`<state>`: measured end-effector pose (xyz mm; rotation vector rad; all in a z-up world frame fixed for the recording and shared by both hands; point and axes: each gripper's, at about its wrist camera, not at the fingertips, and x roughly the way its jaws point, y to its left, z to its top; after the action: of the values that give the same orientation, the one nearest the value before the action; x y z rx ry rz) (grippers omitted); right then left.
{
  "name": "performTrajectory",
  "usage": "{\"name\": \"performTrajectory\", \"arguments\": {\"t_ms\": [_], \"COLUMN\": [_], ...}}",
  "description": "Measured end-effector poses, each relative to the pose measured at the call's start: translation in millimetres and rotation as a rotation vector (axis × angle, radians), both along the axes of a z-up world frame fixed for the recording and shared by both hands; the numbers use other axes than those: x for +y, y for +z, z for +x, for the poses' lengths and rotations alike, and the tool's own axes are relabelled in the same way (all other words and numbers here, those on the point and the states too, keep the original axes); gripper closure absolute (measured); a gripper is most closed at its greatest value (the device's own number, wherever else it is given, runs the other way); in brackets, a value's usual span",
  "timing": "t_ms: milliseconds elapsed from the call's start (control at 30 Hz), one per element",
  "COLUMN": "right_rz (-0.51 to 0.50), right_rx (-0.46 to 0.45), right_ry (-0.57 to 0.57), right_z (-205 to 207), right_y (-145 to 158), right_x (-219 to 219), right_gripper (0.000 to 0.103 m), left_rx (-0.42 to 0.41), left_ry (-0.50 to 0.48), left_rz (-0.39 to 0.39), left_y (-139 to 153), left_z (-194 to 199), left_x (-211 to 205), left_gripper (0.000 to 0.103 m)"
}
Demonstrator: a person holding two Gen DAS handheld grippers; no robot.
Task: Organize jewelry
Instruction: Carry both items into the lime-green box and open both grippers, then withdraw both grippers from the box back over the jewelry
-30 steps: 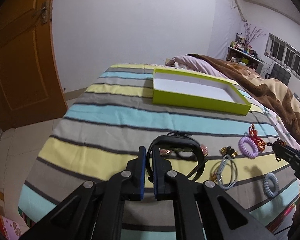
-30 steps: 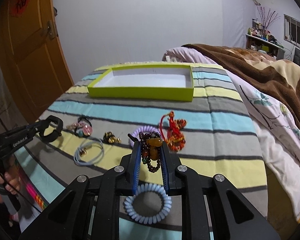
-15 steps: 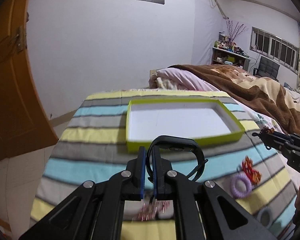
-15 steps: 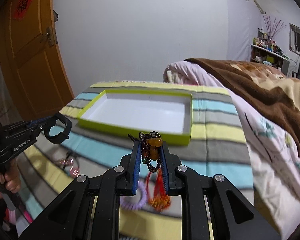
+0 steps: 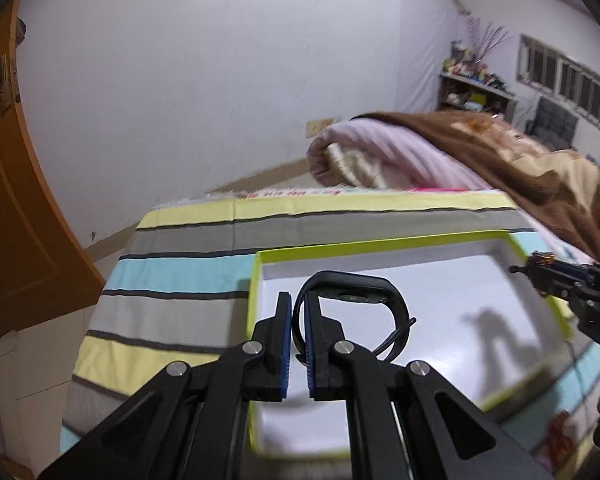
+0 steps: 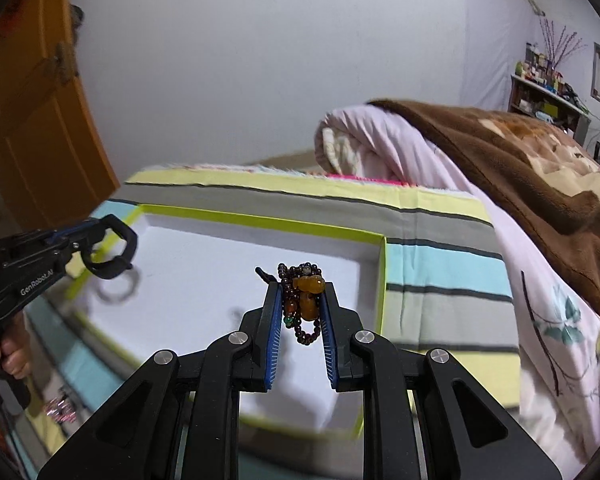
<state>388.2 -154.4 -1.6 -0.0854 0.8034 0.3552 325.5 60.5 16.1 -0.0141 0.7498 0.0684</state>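
Note:
My left gripper point(image 5: 297, 304) is shut on a black wristband point(image 5: 354, 296) and holds it above the left part of the lime green tray point(image 5: 384, 243) with a white floor. My right gripper point(image 6: 300, 294) is shut on a dark bead bracelet with amber stones point(image 6: 306, 292) and hangs over the tray's right part point(image 6: 260, 222). The left gripper with the wristband also shows at the left of the right wrist view point(image 6: 112, 248). The right gripper's tip shows at the right of the left wrist view point(image 5: 540, 268).
The tray lies on a striped yellow, grey and blue cloth point(image 5: 188, 276). A rolled pink and brown blanket point(image 6: 480, 152) lies at the right. An orange door point(image 5: 8, 200) stands at the left. A pink trinket point(image 6: 60, 406) lies on the cloth at the near left.
Both grippers have moved forward from the loose jewelry on the cloth to over the tray, each still holding its piece.

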Motion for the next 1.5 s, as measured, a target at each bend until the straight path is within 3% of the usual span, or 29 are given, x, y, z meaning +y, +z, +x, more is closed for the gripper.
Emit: {"name": "performTrajectory", "arguments": {"t_ms": [233,400,533,667,833,967,1267,1500], "right_rz": [-0.032,-0.022,-0.003,0.005,0.048,0.071,0.090,0.095], "right_rx": [0.075,0.087,0.070,0.048,-0.013,-0.064,-0.157,-0.222], "right_ry": [-0.025,-0.032,-0.033,-0.025,-0.011,0.010,0.038,0.032], "right_z": [36,42,38,25,-9,-49,-144,-207], "right_y": [-22,-26,-21,-10,15,30,47,53], "right_x": [1,-1,-3,-4,-12,-17,-22,-26], "right_gripper": [0.084,0.083,0.070,0.069,0.069,0.069,0.069,0.069], "left_rx": [0.094,0.103,0.091,0.059,-0.002,-0.053,-0.148,-0.214], "left_ry": [0.036,0.030,0.014,0.001,-0.021,-0.045,-0.067,-0.089], "left_rz": [0.031,0.013,-0.033,-0.072,-0.093,-0.102,-0.121,-0.087], "left_y": [-25,-29,-27,-17,4,21,41,48], "left_z": [33,37,36,31,4,-31,-122,-178], "left_x": [4,5,9,13,14,14,5,-14], "left_gripper": [0.096,0.096,0.096,0.095,0.094,0.085,0.085,0.085]}}
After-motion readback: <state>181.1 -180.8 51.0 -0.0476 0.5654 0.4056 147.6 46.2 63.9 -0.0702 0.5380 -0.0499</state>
